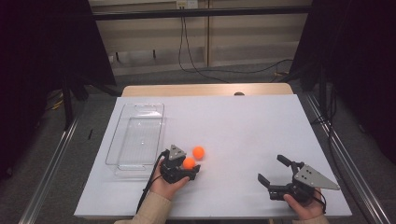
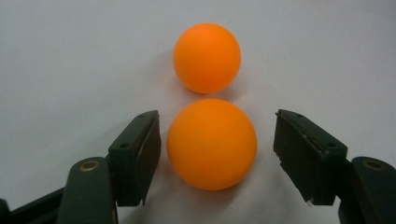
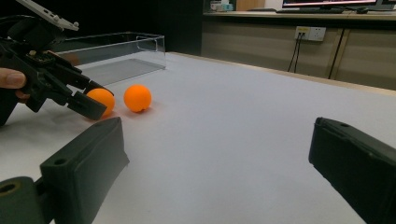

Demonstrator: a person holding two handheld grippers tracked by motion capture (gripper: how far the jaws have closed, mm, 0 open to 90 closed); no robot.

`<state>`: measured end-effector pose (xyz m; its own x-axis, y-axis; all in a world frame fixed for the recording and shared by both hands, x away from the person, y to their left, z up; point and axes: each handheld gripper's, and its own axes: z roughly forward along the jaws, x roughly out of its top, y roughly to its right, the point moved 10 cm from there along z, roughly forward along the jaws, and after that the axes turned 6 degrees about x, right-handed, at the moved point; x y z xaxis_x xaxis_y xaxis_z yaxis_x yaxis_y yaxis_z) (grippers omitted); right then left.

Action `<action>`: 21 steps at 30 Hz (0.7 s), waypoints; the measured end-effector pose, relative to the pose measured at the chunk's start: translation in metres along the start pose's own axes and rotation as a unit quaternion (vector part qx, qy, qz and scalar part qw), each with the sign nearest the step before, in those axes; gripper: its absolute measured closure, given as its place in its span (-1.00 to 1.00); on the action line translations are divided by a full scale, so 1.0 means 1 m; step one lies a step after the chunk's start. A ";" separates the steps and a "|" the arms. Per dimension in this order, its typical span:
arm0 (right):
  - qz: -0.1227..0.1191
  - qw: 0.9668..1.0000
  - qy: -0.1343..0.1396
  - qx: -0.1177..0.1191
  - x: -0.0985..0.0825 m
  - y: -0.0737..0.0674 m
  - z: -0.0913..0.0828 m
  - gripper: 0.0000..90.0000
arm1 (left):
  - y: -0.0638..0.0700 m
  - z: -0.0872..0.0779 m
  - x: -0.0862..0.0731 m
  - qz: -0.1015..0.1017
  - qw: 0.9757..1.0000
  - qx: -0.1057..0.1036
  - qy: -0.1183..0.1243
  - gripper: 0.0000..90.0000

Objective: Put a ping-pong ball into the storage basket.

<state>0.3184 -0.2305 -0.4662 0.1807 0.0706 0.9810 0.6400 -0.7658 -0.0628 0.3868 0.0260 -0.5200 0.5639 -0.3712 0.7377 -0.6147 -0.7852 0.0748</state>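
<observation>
Left gripper [image 2: 217, 140] sitting near the table's [image 1: 243, 116] front-left edge, jaws apart, straddling 1 orange ball [image 2: 211, 143] with slim gaps on both sides, pads not touching it. Lying just beyond, toward the table's middle: a 2nd orange ball [image 2: 207, 57]. Right gripper [image 1: 273, 169] resting near the front-right corner, jaws spread wide, holding nothing. Standing along the left edge: a clear plastic tray [image 1: 122, 135]. Showing no readable writing anywhere.
</observation>
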 end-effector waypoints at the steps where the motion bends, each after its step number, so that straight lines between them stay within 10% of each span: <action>1: 0.000 1.000 0.000 0.000 0.000 0.000 0.000 -0.93 | 0.000 0.000 0.000 0.000 1.000 0.001 -0.001 -0.28; 21: 0.001 1.000 0.000 0.000 0.000 0.000 0.000 -0.93 | -0.004 0.000 -0.002 0.001 1.000 0.006 -0.006 -0.11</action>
<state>0.3181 -0.2306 -0.4659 0.1810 0.0693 0.9810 0.6400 -0.7657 -0.0640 0.3883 0.0291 -0.5218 0.5695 -0.3789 0.7295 -0.6097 -0.7899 0.0658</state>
